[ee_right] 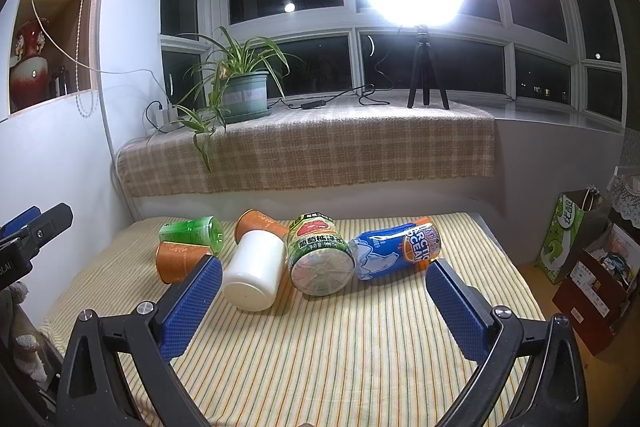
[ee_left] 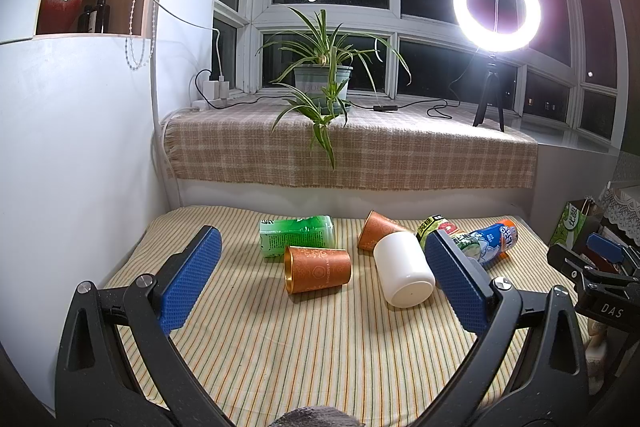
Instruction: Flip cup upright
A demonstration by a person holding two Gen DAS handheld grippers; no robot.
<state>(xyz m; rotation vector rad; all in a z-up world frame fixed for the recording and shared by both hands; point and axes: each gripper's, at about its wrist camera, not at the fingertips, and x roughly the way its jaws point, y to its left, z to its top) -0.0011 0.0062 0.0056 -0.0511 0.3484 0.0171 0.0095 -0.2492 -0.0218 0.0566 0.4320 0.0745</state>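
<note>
Lying on its side on the striped cloth (ee_left: 320, 347), the white cup (ee_left: 404, 269) sits between two orange cups (ee_left: 318, 269) — left gripper (ee_left: 322, 279) and right gripper (ee_right: 324, 301) both spread wide, holding nothing.

Striped cloth (ee_left: 312, 355) lies bare between the left gripper (ee_left: 322, 259) and the fallen items; same in front of the right gripper (ee_right: 324, 281). Both sets of jaws stand wide apart.

Ahead of the left tongs: orange cup (ee_left: 318, 269) on its side, green can (ee_left: 297, 235) touching behind it. White cup (ee_left: 404, 269) just beside the right pad, second orange cup (ee_left: 378, 230) against its far end.

Ahead of the right tongs: grapefruit can (ee_right: 320, 255) and blue bottle (ee_right: 396, 251), packed together.
</note>
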